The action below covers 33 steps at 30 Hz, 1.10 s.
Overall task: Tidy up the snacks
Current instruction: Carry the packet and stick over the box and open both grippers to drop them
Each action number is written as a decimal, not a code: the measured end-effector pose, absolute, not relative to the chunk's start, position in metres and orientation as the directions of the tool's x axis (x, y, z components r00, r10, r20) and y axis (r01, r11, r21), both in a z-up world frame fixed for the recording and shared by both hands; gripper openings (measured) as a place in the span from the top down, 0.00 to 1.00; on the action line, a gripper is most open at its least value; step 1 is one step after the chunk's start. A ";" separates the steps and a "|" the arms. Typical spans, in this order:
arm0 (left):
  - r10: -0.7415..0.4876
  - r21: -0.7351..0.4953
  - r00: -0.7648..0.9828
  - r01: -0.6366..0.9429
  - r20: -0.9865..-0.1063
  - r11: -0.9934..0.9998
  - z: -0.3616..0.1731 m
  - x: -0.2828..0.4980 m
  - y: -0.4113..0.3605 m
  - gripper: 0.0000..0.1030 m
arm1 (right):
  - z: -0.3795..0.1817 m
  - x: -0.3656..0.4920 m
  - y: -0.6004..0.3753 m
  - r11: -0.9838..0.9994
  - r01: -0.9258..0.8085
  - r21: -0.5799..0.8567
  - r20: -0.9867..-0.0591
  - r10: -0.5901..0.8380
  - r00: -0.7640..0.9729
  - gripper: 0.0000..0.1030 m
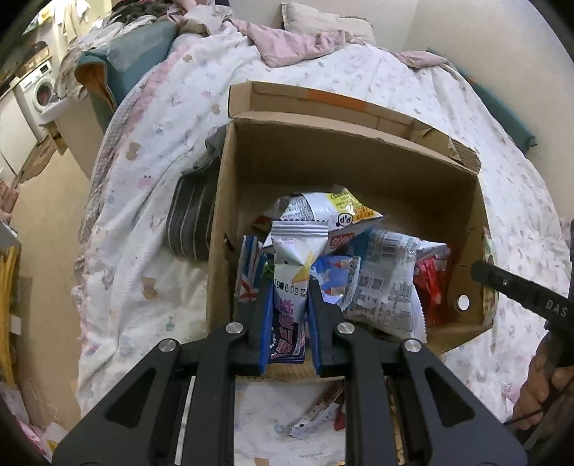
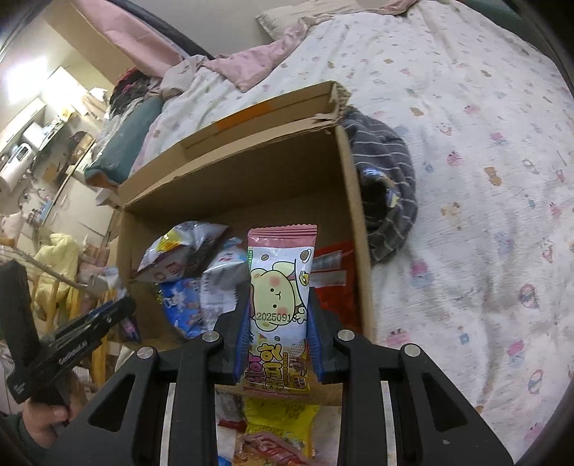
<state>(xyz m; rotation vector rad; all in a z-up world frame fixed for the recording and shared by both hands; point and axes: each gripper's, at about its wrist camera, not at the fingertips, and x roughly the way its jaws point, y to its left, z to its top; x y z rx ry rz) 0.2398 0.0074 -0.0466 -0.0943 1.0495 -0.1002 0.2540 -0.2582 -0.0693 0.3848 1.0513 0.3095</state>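
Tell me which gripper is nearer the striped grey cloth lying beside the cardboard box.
Likely left. The left gripper, clamping a white-and-blue packet, is over the box wall beside the striped cloth. The right gripper, holding a pink bear packet, sits near the opposite wall.

Home bedroom, quilted bed [image 1: 323, 82], pillow [image 1: 323, 21], washing machine [image 1: 39, 89]

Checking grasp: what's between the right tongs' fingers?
A pink bear-print snack packet, clamped upright between the right tongs, above the cardboard box; shown in right wrist view.
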 end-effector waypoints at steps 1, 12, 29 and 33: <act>-0.128 -0.127 0.495 0.036 -0.859 0.991 -0.046 0.240 0.008 0.86 | -0.070 0.255 -0.259 0.891 -0.059 0.450 -0.778 0.423 0.465 0.72; -0.126 -0.128 0.492 0.029 -0.861 0.991 -0.045 0.238 0.007 0.85 | -0.071 0.255 -0.260 0.876 -0.055 0.479 -0.767 0.449 0.458 0.70; -0.094 -0.095 0.530 0.025 -0.843 0.995 -0.033 0.234 0.005 0.29 | -0.058 0.252 -0.261 0.860 -0.089 0.502 -0.731 0.478 0.487 0.35; -0.065 -0.072 0.545 0.008 -0.836 0.997 -0.032 0.235 0.009 0.29 | -0.057 0.253 -0.258 0.864 -0.099 0.494 -0.736 0.476 0.482 0.35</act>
